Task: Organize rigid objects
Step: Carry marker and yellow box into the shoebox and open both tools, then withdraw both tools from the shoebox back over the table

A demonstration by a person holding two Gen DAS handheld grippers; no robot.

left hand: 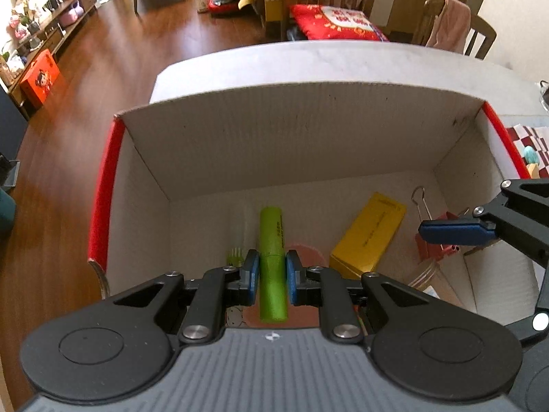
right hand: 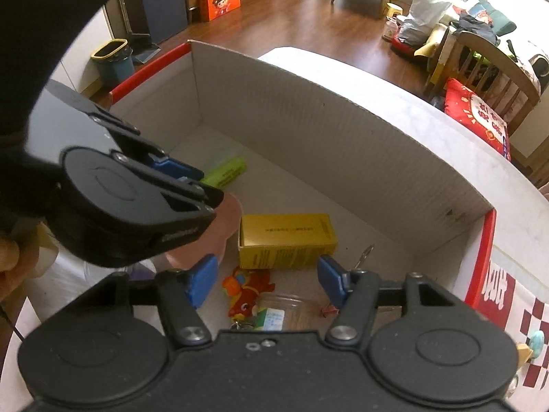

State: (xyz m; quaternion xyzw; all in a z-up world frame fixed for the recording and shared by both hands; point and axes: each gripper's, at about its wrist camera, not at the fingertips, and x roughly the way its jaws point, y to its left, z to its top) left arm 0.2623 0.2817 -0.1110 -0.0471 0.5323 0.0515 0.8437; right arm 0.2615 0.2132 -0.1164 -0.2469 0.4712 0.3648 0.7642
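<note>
Green cylindrical marker point(left hand: 272, 261): clamped between the blue pads of the left claw point(left hand: 272, 276), lying lengthwise along the fingers, low inside the cardboard box point(left hand: 291, 130); whether it touches the box floor cannot be told. Cardboard box: white corrugated inside, red outer edges, open at the top, standing on a white desk point(left hand: 343, 58). Yellow carton point(left hand: 369, 235): on the box floor, right of the marker and apart from it; in the right wrist view its near end stands open point(right hand: 286, 240). Red binder clip point(left hand: 430, 240): just beside the carton on its right, wire handles raised, partly hidden by a blue pad of the right claw point(right hand: 267, 279). Right claw: released, pads wide apart, holding nothing, poised above the box contents. Beneath it: a red-and-orange toy figure point(right hand: 248, 290) and a clear jar point(right hand: 286, 310) on the box floor, near the carton. Pink disc point(left hand: 307, 252): under the marker, largely covered.
</note>
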